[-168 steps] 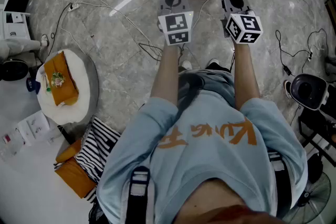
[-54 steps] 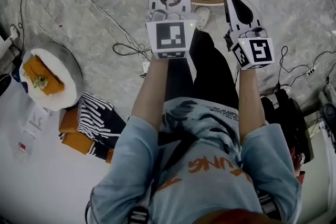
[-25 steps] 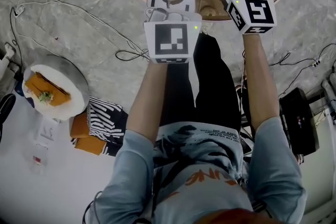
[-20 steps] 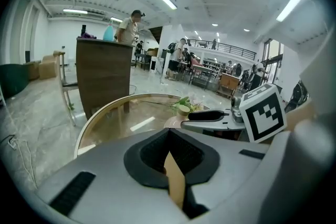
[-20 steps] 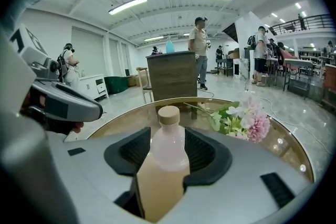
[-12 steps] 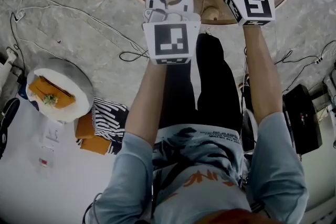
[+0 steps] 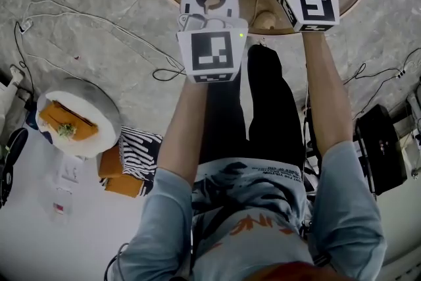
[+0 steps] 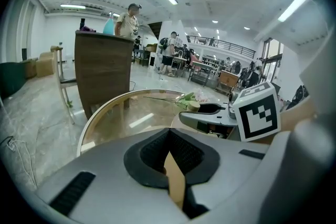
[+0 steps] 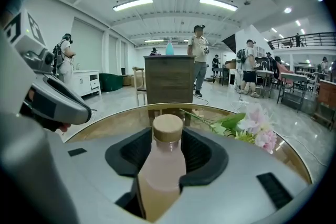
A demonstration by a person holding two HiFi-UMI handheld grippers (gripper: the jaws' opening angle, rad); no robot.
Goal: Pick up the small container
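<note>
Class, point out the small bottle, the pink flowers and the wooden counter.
small bottle (image 9: 164, 176): right gripper view, on its pinkish body.
pink flowers (image 9: 261, 131): right gripper view, on the blossoms.
wooden counter (image 9: 169, 80): right gripper view, on its front panel.

The small container is a little bottle with a frosted, pale pink body, rounded shoulders and a short neck under a flat, round, wood-coloured cap. It stands upright and capped over the round glass-topped counter, in the gap of the right tongs, whose jaws stand wide and have just been opening further; its base is hidden, and whether the jaws touch its sides cannot be told
</note>
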